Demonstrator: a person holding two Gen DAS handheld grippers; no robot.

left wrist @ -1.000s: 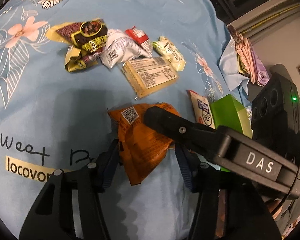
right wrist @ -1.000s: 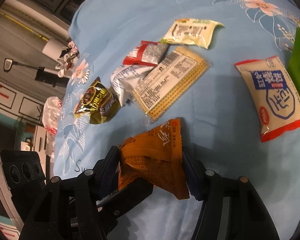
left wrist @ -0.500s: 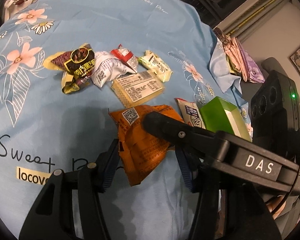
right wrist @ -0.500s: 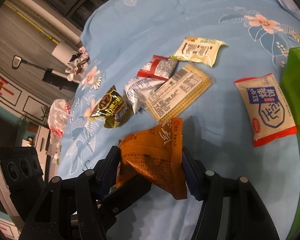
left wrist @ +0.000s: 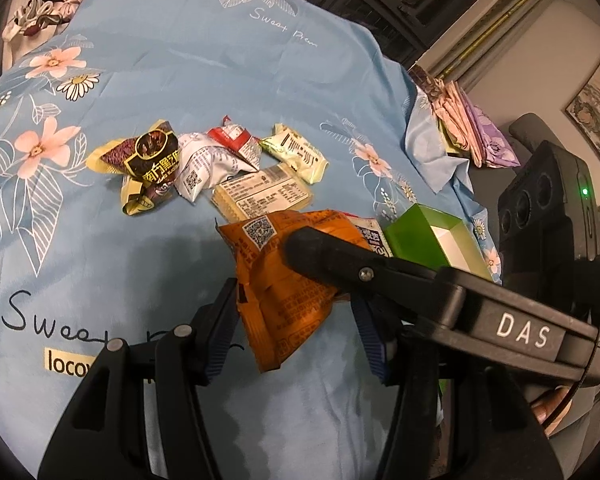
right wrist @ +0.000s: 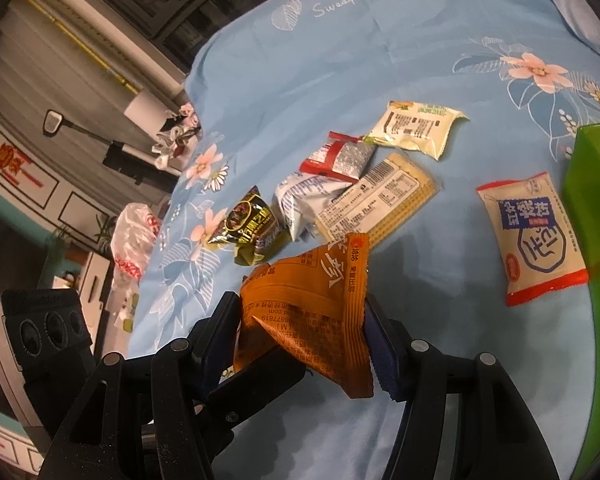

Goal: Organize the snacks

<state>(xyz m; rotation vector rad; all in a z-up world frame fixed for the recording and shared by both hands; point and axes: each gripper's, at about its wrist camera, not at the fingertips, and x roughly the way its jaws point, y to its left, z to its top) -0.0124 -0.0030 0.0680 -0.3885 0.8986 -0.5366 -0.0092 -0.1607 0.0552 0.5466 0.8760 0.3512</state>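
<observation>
An orange snack packet point(left wrist: 284, 300) point(right wrist: 312, 304) hangs above the blue flowered cloth point(left wrist: 180, 60). My left gripper point(left wrist: 294, 304) is shut on it from the near side. My right gripper point(right wrist: 300, 308) is shut on it too, and one of its fingers point(left wrist: 360, 272) lies across the packet's top. In the right wrist view a left finger point(right wrist: 260, 380) shows under the packet. Behind lie a cracker pack point(left wrist: 260, 196), a dark and yellow packet point(left wrist: 152, 164), a white crumpled packet point(left wrist: 208, 168), a red packet point(left wrist: 232, 138) and a pale green packet point(left wrist: 296, 156).
An open green box point(left wrist: 428, 240) point(right wrist: 592, 200) stands at the right, with a white, red and blue packet point(right wrist: 534, 236) lying beside it. Folded cloths point(left wrist: 472, 128) lie at the cloth's far right edge. A plastic bag point(right wrist: 134, 236) sits past the left edge.
Both grippers have risen together with the orange packet held between them. The snacks on the cloth now look farther below.
</observation>
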